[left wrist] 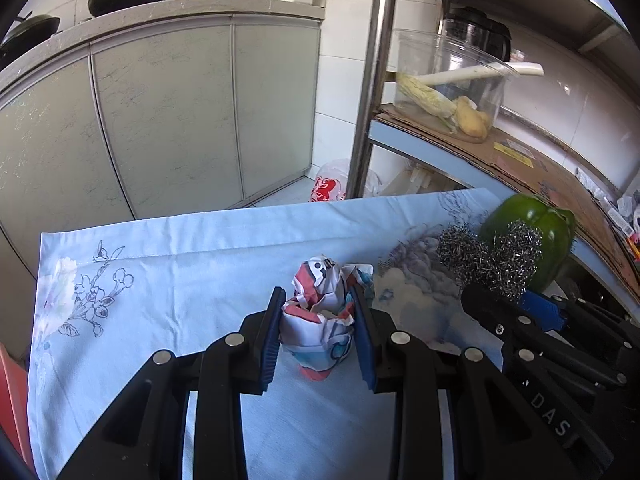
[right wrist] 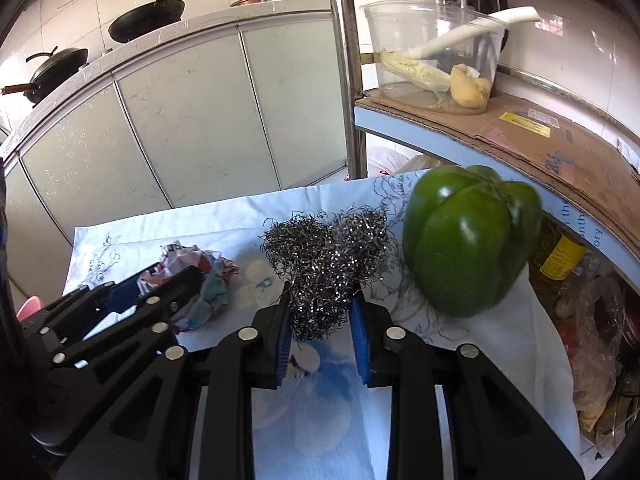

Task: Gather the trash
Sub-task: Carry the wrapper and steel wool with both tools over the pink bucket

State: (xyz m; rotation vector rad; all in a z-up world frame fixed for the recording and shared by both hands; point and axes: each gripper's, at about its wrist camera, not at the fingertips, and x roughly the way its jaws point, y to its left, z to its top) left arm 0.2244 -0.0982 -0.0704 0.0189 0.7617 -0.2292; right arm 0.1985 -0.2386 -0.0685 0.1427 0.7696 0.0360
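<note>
The left gripper (left wrist: 318, 330) has its two blue pads pressed against either side of a crumpled paper wrapper (left wrist: 320, 320), narrowed onto it so the wad sits squeezed between them on the pale blue cloth (left wrist: 180, 280). In the right wrist view the same left gripper (right wrist: 154, 286) comes in from 9 o'clock with the wrapper (right wrist: 208, 280) at its tip. The right gripper (right wrist: 322, 330) is closed partway around the near end of a steel wool scrubber (right wrist: 328, 268), its pads touching the tangle on both sides; the scrubber lies on the cloth (right wrist: 500, 344), spreading toward 12 o'clock. From the left wrist the scrubber (left wrist: 492, 256) lies at 3 o'clock of the wrapper, with the right gripper's black finger reaching it from below. Just beside the scrubber, at 2 o'clock, sits a green pepper (right wrist: 472, 240), also seen behind the scrubber from the left (left wrist: 536, 224). Farther out at 1 o'clock a shelf covered with cardboard (right wrist: 540, 140) carries a clear plastic tub (right wrist: 432, 56) holding vegetable scraps. At 11 o'clock, grey cabinet doors (right wrist: 192, 120) stand under a counter with a black pan (right wrist: 148, 20) on it.
</note>
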